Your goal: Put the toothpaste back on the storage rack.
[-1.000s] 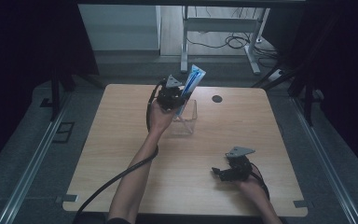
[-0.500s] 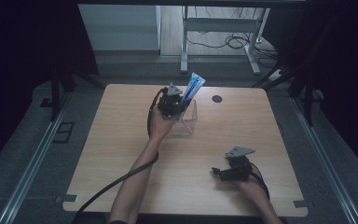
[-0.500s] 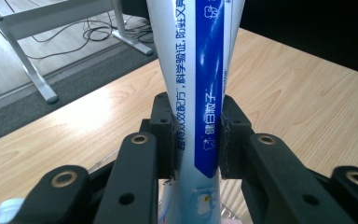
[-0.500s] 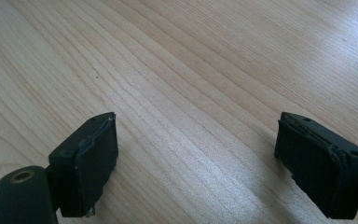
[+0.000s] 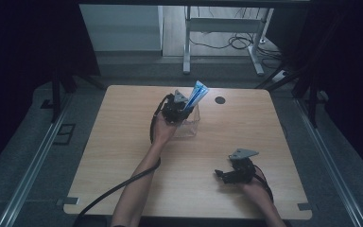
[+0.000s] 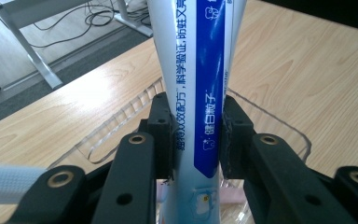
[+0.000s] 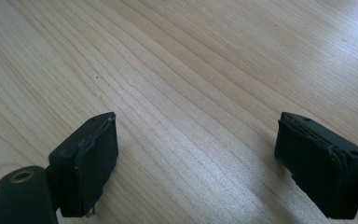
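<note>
Jaws first: the left gripper (image 6: 196, 135) is clamped on a blue-and-white toothpaste tube (image 6: 200, 79), pads pressed flat against both sides of it, while the right gripper (image 7: 196, 163) has its jaws wide apart with nothing but bare wood between them.

Going big to small, the wooden table (image 5: 123, 142) takes up most of the high view, with a dark round grommet (image 5: 220, 100) near its far edge. Over on the far-middle part sits a clear plastic container (image 5: 191, 124), and the left gripper (image 5: 176, 109) hangs right at its top with the tube (image 5: 197, 94) poking up and tilted away toward the far right. The right gripper (image 5: 223, 174) sits low near the near-right corner, well apart from all that.

What the high view can't give you is the grip itself (too small and dark there). The left gripper view nails it: the tube runs straight up between the jaws, its printed side facing the camera, lower end going down below the pads and into the container (image 6: 121, 121), whose ribbed clear rim curves round behind both jaws. The right gripper view just adds close-up wood grain (image 7: 191, 70) and the worn edges of its pads.
</note>
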`<state>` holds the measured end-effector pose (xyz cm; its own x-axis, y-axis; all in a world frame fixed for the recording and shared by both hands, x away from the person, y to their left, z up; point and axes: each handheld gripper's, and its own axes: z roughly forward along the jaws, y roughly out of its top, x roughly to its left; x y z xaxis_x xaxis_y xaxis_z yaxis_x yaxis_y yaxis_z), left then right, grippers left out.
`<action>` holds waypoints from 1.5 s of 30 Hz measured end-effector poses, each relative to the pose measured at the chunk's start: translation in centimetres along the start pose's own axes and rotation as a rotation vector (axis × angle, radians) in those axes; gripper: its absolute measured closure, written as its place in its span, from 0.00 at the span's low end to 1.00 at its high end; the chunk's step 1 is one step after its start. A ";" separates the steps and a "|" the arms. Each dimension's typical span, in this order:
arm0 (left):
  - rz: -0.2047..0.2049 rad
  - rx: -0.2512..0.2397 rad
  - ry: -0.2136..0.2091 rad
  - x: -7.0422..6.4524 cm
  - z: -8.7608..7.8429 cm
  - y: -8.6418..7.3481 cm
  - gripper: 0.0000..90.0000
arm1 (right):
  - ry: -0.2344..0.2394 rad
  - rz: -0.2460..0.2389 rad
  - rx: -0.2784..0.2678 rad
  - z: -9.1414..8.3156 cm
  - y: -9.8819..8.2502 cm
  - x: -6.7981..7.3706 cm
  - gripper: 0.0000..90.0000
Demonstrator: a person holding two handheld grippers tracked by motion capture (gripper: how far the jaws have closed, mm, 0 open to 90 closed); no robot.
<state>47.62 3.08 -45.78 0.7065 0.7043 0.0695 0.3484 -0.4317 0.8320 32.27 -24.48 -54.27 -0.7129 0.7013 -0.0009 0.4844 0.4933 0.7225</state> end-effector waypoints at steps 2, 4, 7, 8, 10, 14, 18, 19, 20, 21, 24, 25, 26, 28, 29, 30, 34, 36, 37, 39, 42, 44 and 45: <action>0.010 0.012 0.004 -0.1 0.1 -0.1 0.78 | 0.000 0.000 0.000 0.0 0.0 0.0 0.15; 0.024 0.022 0.003 -0.3 0.2 -0.1 0.77 | -0.001 -0.002 0.000 0.0 0.0 0.0 0.15; 0.038 0.038 0.005 -0.5 0.3 -0.2 0.76 | 0.000 -0.001 -0.001 0.0 0.0 0.0 0.15; 0.034 0.034 -0.005 -0.5 0.3 -0.2 0.74 | 0.000 -0.001 0.000 0.0 0.0 0.0 0.14; 0.031 0.032 -0.012 -0.6 0.3 -0.1 0.73 | 0.000 -0.002 0.000 0.0 0.0 0.0 0.14; 0.025 0.031 -0.023 -0.5 0.2 -0.1 0.70 | -0.001 -0.003 0.000 0.0 0.0 0.0 0.14; 0.026 0.020 -0.042 -0.5 -0.1 0.0 0.63 | 0.000 -0.001 0.000 0.0 0.0 0.0 0.14; 0.028 0.018 -0.048 -0.6 -0.1 0.0 0.61 | 0.000 -0.001 0.000 0.0 0.0 0.0 0.14; 0.030 0.009 -0.046 -0.7 -0.2 0.1 0.59 | 0.001 0.000 0.000 0.0 0.0 0.0 0.14; 0.030 0.005 -0.044 -0.8 -0.3 0.2 0.59 | 0.001 0.000 0.000 0.0 0.0 0.0 0.14; 0.020 -0.005 -0.056 -0.7 -0.5 0.4 0.56 | 0.001 -0.001 0.000 0.0 0.0 0.0 0.14; 0.016 -0.011 -0.059 -0.6 -0.7 0.4 0.54 | 0.000 -0.001 0.000 0.0 0.0 0.0 0.14; 0.013 -0.015 -0.066 -0.5 -0.8 0.5 0.53 | 0.000 -0.001 0.000 0.0 0.0 0.0 0.14; 0.006 -0.021 -0.078 -0.5 -1.1 0.6 0.51 | 0.001 -0.001 0.000 0.0 0.0 0.0 0.14; 0.005 -0.023 -0.081 -0.5 -1.1 0.6 0.49 | 0.001 -0.001 0.000 0.0 0.0 0.0 0.14; 0.003 -0.026 -0.084 -0.5 -1.3 0.7 0.48 | 0.001 -0.001 0.000 0.0 0.0 0.0 0.14; -0.005 -0.028 -0.092 -0.5 -1.6 0.9 0.41 | 0.001 0.000 0.000 0.0 0.0 0.0 0.14; -0.006 -0.029 -0.094 -0.5 -1.8 1.0 0.37 | 0.000 0.000 0.000 0.0 0.0 0.0 0.14; -0.008 -0.029 -0.097 -0.5 -1.8 1.0 0.35 | 0.001 -0.001 -0.001 0.0 0.0 0.0 0.14; -0.011 -0.034 -0.101 -0.5 -2.0 1.1 0.31 | 0.001 -0.001 -0.001 0.0 0.0 0.0 0.14; -0.017 -0.039 -0.113 -0.5 -2.3 1.2 0.25 | 0.001 -0.001 -0.001 0.0 0.0 0.0 0.14; -0.021 -0.042 -0.117 -0.5 -2.5 1.2 0.22 | 0.001 -0.001 -0.001 0.0 0.0 0.0 0.14; -0.024 -0.042 -0.121 -0.5 -2.7 1.3 0.21 | 0.000 -0.001 -0.001 0.0 0.0 0.0 0.14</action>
<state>46.08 3.67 -43.29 0.7682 0.6401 -0.0155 0.3419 -0.3896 0.8552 32.27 -24.46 -54.27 -0.7136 0.7006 -0.0013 0.4834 0.4937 0.7229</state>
